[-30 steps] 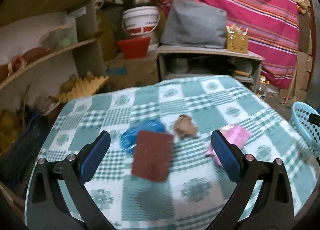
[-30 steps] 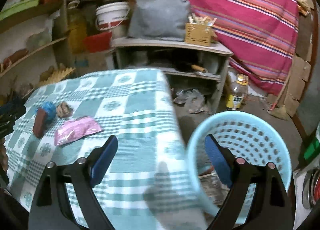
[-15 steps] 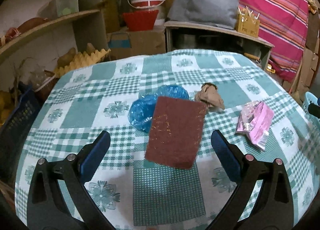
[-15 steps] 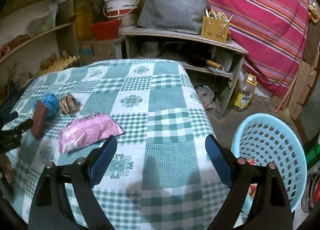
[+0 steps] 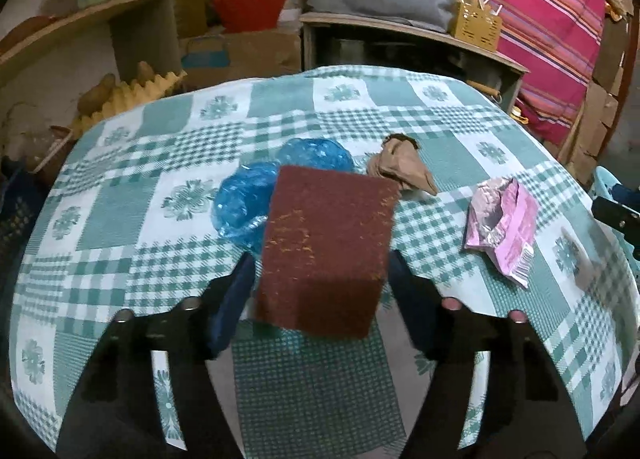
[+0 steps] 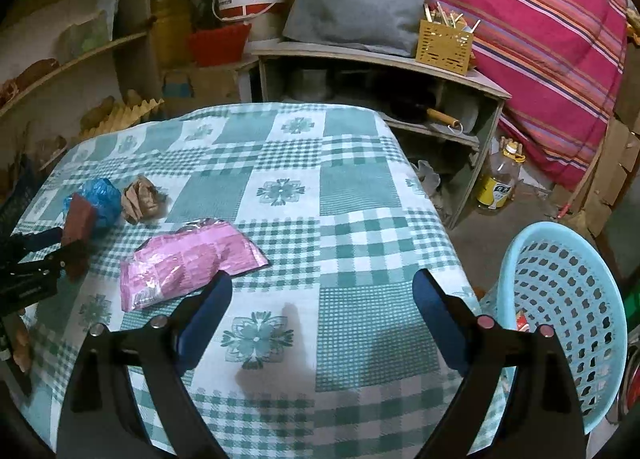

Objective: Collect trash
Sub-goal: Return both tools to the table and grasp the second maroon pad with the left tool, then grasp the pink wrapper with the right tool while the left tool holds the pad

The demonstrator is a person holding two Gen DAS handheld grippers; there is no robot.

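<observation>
A dark red scouring pad (image 5: 326, 251) lies on the green checked tablecloth (image 5: 120, 211), partly over a crumpled blue plastic bag (image 5: 244, 199). My left gripper (image 5: 320, 291) has its jaws narrowed around the pad's near end, one finger at each side; contact is unclear. A crumpled brown paper (image 5: 404, 167) and a pink foil wrapper (image 5: 504, 223) lie to the right. My right gripper (image 6: 320, 311) is open and empty above the table's near right part, the pink wrapper (image 6: 188, 259) at its left finger. A light blue perforated basket (image 6: 560, 311) stands off the table's right edge.
Shelves with clutter stand at the left (image 5: 80, 19). A low wooden cabinet (image 6: 380, 63) with a grey cushion and a yellow holder stands behind the table. A bottle (image 6: 500, 179) is on the floor near a striped pink cloth (image 6: 540, 19).
My left gripper moved forward to the red pad and its jaws narrowed around it. My right gripper swung left from over the basket to over the table.
</observation>
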